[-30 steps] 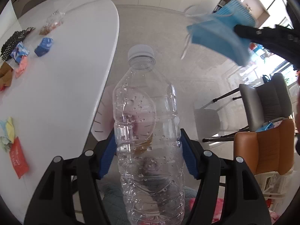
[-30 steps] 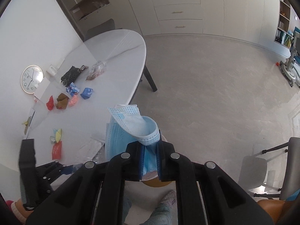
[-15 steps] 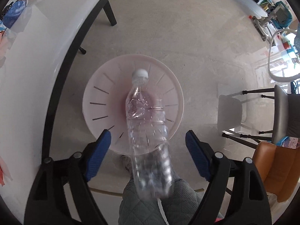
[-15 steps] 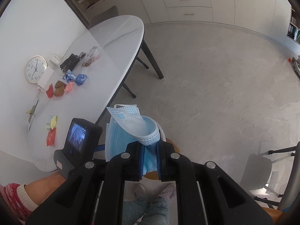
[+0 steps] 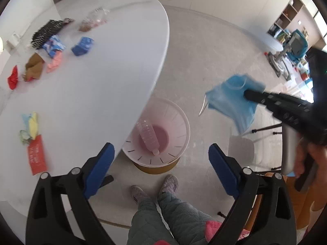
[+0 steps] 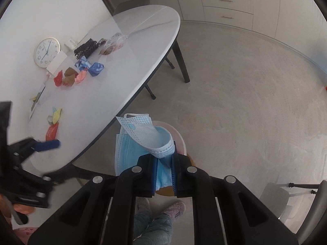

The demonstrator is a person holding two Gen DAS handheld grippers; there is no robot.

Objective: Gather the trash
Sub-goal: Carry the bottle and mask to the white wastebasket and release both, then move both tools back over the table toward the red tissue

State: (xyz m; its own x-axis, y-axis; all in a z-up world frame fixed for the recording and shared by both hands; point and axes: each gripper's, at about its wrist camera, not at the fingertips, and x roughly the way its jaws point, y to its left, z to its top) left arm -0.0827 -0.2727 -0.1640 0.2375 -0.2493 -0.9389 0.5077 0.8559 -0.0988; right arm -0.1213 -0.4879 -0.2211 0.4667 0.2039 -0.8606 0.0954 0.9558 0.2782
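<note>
Inside one bin (image 5: 179, 122), one bottle (image 5: 148, 135), left tongs (image 5: 161, 159) opening empty, right tongs (image 6: 165, 161) clamping one mask (image 6: 141, 140)

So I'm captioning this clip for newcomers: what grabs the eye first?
The crumpled blue face mask pinched in the right gripper, above the pale pink bin. Next, the clear plastic bottle lying inside that bin, under the empty left gripper, whose jaws are opening.

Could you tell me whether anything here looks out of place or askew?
Nothing looks damaged or spilled. The plastic bottle lies tilted, cap down, inside the pink bin, which is partly tucked under the table edge. Crumpled wrappers are scattered on the table.
</note>
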